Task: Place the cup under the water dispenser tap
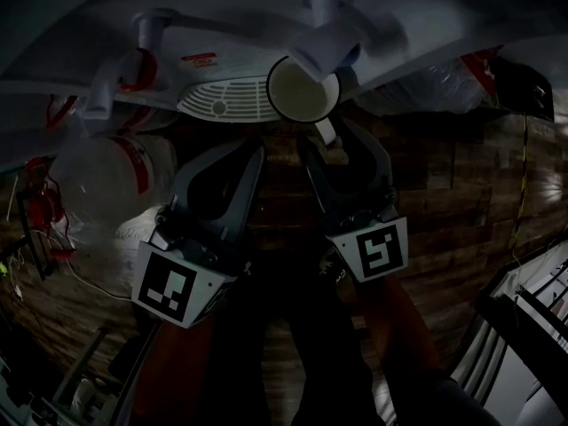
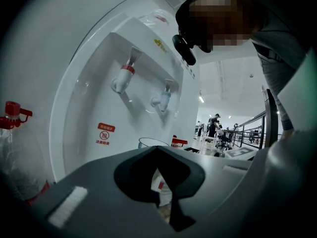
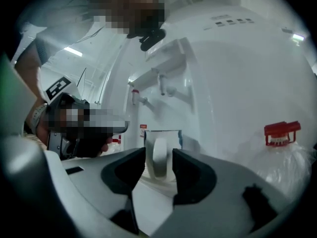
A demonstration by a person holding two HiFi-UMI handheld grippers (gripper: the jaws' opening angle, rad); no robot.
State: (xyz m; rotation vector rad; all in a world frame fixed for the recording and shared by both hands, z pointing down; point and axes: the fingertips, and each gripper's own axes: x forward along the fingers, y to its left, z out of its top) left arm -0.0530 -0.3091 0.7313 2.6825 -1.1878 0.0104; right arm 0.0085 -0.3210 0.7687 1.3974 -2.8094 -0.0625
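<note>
A pale cup (image 1: 302, 91) stands on the white water dispenser's drip tray (image 1: 222, 100), below the tap (image 1: 333, 34) on the right of the head view. My right gripper (image 1: 342, 145) points level at it and is open. The cup's handle (image 3: 160, 155) sits between the jaws, with a gap on each side. To the left, my left gripper (image 1: 257, 149) has its tips together and holds nothing. In the left gripper view the cup's rim (image 2: 152, 143) shows just above that gripper (image 2: 157, 148), under the plain tap (image 2: 163, 98). The red-collared tap (image 2: 124, 76) is to its left.
Clear plastic water bottles with red caps stand on both sides of the dispenser (image 1: 115, 171) (image 3: 280, 133) (image 2: 12, 113). A dark railing (image 2: 267, 113) and people in the distance (image 2: 215, 123) are off to one side. Under me is a wooden floor (image 1: 461, 193).
</note>
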